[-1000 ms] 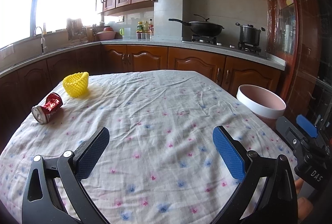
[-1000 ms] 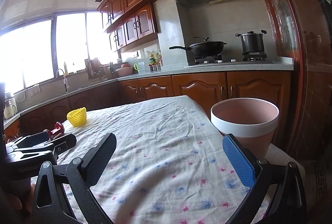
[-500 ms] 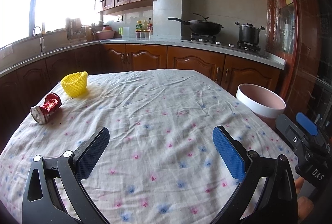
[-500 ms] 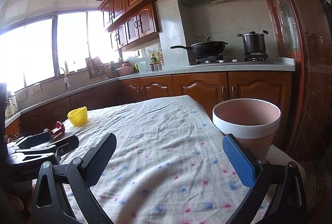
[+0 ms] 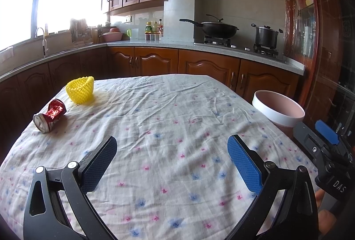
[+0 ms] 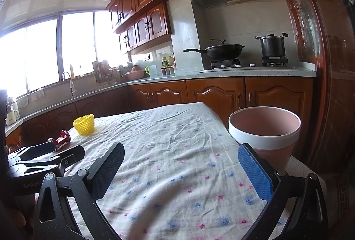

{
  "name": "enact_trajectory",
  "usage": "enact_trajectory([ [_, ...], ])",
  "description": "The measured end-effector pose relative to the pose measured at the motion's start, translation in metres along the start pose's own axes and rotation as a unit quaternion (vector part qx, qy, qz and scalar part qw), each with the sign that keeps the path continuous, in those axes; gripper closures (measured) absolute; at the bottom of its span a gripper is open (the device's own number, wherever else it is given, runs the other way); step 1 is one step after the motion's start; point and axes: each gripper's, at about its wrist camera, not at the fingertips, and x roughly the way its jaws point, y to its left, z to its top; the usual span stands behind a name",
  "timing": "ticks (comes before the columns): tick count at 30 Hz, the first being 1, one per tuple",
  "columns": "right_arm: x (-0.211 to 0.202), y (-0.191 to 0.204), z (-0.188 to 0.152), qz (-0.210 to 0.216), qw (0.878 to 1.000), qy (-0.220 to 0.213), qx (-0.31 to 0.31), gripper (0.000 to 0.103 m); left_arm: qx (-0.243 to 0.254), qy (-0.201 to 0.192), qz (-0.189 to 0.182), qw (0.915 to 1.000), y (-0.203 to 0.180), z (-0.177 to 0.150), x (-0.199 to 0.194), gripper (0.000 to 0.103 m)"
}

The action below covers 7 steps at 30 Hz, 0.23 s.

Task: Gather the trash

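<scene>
A crushed red can point(image 5: 50, 115) lies on its side near the table's left edge, and a yellow foam fruit net point(image 5: 81, 89) stands just behind it. In the right wrist view the can point(image 6: 62, 137) is partly hidden behind the other gripper, with the net point(image 6: 84, 124) beyond. A pink bin with a white rim point(image 5: 278, 108) point(image 6: 264, 130) stands off the table's right side. My left gripper point(image 5: 172, 151) hovers open over the near cloth with nothing between its fingers. My right gripper point(image 6: 180, 162) is open too, beside the bin.
The table point(image 5: 168, 120) wears a wrinkled white cloth with small flowers. Wooden cabinets and a counter point(image 5: 155, 44) run behind, with a wok point(image 5: 218, 29) and a pot point(image 5: 266, 36) on the stove. A sink tap point(image 5: 43, 40) stands at the left under bright windows.
Both grippers have barely shifted; the views drift slightly. Both stay open and nothing on the table has moved.
</scene>
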Motion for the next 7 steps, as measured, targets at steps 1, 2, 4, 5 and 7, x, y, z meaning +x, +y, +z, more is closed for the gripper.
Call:
enact_trajectory([
  [1, 0.0006, 0.0004, 0.0002, 0.001, 1.0, 0.002, 0.0, 0.0, 0.0, 0.001, 0.0, 1.0, -0.0001, 0.0001, 0.0002, 0.001],
  [2, 0.0005, 0.0003, -0.0001, 0.003, 1.0, 0.002, -0.001, 0.0, 0.0, 0.002, 0.0, 1.0, 0.0, 0.0001, 0.0, 0.001],
  [4, 0.001, 0.0008, 0.0, 0.003, 1.0, 0.004, -0.001, 0.0, -0.001, 0.003, -0.001, 1.0, 0.0009, -0.0003, -0.0001, 0.001],
  [5, 0.0013, 0.0009, 0.0001, 0.003, 1.0, 0.005, -0.001, 0.0, -0.001, 0.004, -0.001, 1.0, 0.0009, -0.0003, 0.0001, 0.001],
  [7, 0.0017, 0.0007, 0.0002, 0.004, 1.0, 0.006, -0.001, 0.0, -0.003, 0.006, -0.003, 1.0, 0.0022, 0.0003, 0.0014, 0.001],
])
